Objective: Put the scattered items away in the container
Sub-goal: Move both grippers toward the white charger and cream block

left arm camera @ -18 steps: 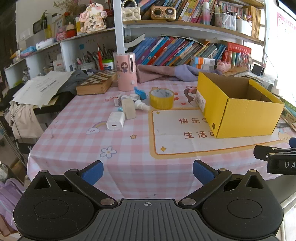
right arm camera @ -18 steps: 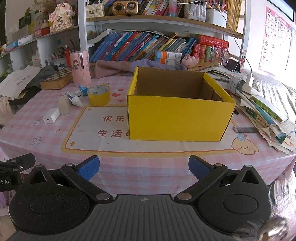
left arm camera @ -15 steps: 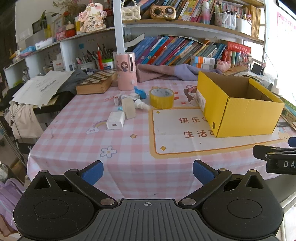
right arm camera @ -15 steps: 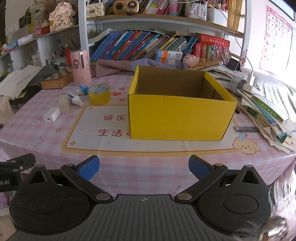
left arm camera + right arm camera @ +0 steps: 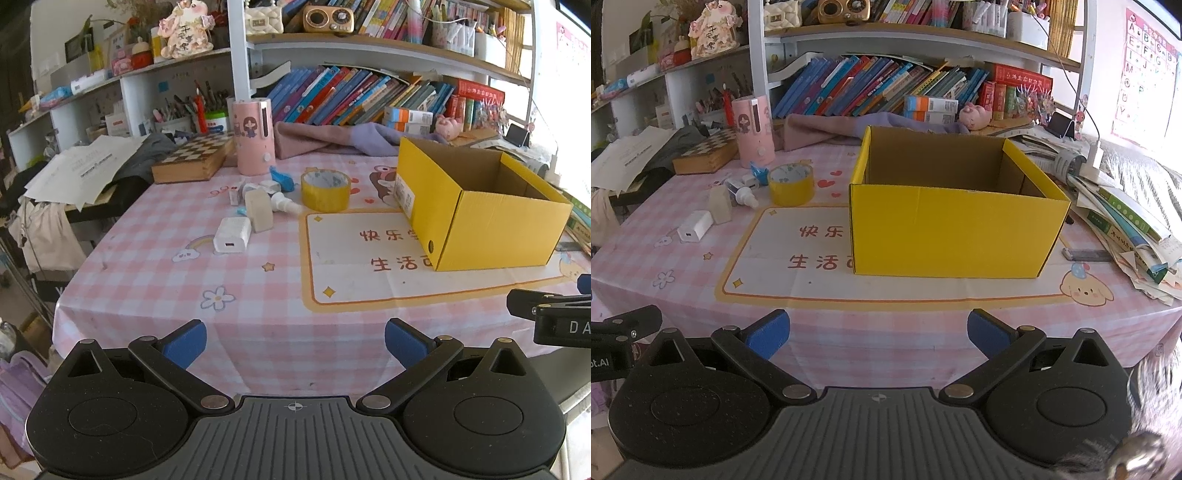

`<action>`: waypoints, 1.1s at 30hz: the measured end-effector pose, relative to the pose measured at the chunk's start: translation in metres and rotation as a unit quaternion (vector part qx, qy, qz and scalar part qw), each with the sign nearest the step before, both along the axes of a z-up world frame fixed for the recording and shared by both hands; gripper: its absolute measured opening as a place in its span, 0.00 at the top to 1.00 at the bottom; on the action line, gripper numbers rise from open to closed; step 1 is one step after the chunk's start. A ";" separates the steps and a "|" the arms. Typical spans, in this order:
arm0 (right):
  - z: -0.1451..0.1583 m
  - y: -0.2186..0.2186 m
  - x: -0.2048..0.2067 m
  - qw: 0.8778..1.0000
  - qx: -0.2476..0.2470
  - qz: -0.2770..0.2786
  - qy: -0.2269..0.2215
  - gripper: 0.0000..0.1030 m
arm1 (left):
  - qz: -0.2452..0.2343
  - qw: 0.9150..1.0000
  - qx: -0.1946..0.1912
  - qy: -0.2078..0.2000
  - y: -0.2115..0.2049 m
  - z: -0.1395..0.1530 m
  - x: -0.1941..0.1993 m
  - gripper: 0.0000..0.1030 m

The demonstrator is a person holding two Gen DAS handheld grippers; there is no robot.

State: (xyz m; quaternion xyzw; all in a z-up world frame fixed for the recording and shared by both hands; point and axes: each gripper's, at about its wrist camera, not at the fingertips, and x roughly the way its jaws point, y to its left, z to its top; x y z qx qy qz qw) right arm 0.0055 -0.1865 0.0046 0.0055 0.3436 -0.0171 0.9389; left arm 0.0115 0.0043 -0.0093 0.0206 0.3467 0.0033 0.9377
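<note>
Scattered items sit in a loose cluster on the pink checked surface (image 5: 147,280), upper left of centre in the left wrist view: a white charger (image 5: 232,240) nearest the camera, a beige block (image 5: 258,215) touching or just beside it, a small spray bottle (image 5: 282,204), a blue clip (image 5: 282,180), and a yellow tape roll (image 5: 325,189) at the right edge of the group. The yellow box (image 5: 480,218) stands open-topped and looks empty, at the right of that frame, well apart from the charger and near the tape.

In the right wrist view the same cluster lies far off at the left edge, charger (image 5: 695,231) and tape (image 5: 791,184) both beyond the box (image 5: 955,229), which fills the middle.

Left tool (image 5: 295,339) has its blue pads spread wide with nothing between them; right tool (image 5: 878,332) is spread just as wide and also holds nothing. Both hang at the near edge of the surface, short of everything.

The move ahead turns on this: the cluster lies ahead and slightly left of the left tool, so the left is plainly the nearer one, while the right faces the box. The charger's long axis runs roughly away from the camera, tilted a little right, so the pads would probably close across its narrow width with little wrist turn.
</note>
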 end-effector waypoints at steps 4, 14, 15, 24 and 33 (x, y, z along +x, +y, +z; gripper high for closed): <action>-0.001 0.001 0.002 1.000 -0.001 -0.001 0.005 0.00 | -0.002 1.000 -0.005 0.004 0.002 -0.002 0.001 0.00; -0.001 0.004 0.004 1.000 -0.003 0.003 0.011 0.00 | 0.001 1.000 -0.015 0.010 0.006 -0.003 0.003 0.00; -0.001 0.004 0.005 1.000 -0.002 0.004 0.012 0.00 | 0.000 1.000 -0.015 0.010 0.006 -0.003 0.003 0.00; 0.003 0.009 0.004 1.000 0.006 0.023 0.009 0.00 | -0.007 1.000 -0.015 0.008 0.006 -0.002 0.003 0.00; 0.005 0.015 0.004 0.999 0.000 0.036 0.003 0.00 | -0.007 1.000 -0.019 0.002 0.011 0.000 0.002 0.00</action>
